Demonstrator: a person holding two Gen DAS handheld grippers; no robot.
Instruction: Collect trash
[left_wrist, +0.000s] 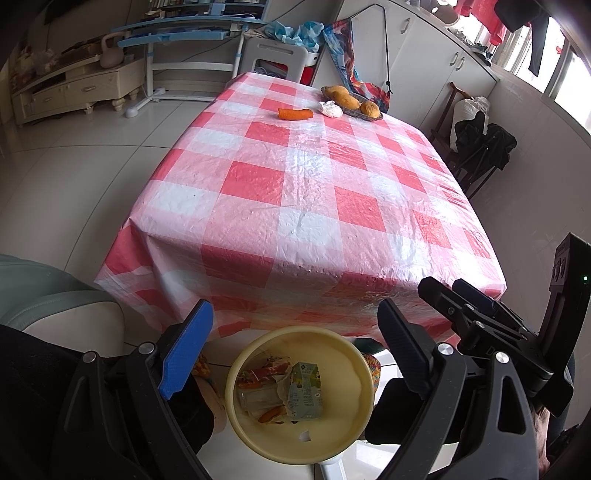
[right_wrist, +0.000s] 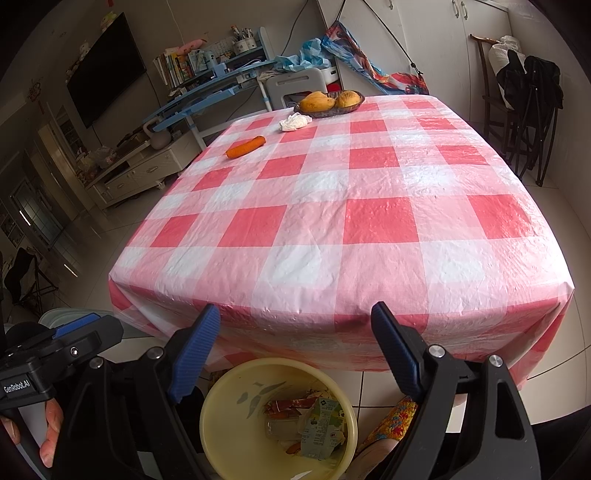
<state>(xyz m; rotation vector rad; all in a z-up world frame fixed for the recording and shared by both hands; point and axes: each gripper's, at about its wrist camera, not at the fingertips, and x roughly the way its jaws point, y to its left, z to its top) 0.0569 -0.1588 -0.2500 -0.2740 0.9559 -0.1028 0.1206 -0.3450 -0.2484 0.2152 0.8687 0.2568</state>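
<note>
A yellow bin (left_wrist: 356, 373) stands on the floor below the table's near edge, holding a green carton (left_wrist: 304, 395), wrappers and clear plastic; it also shows in the right wrist view (right_wrist: 221, 402). A crumpled white tissue (left_wrist: 331, 108) (right_wrist: 294, 122) lies at the far end of the checked table (left_wrist: 295, 192), beside an orange carrot (left_wrist: 294, 113) (right_wrist: 245, 147). My left gripper (left_wrist: 295, 347) is open and empty above the bin. My right gripper (right_wrist: 295, 350) is open and empty, also above the bin, and shows at the right of the left wrist view.
A dark basket of yellow fruit (right_wrist: 328, 100) sits at the table's far edge. A grey seat (left_wrist: 48, 295) is at the near left. A chair with dark clothes (right_wrist: 524, 96) stands at the right. A blue desk (right_wrist: 207, 99) and a white stool (right_wrist: 295, 86) stand behind the table.
</note>
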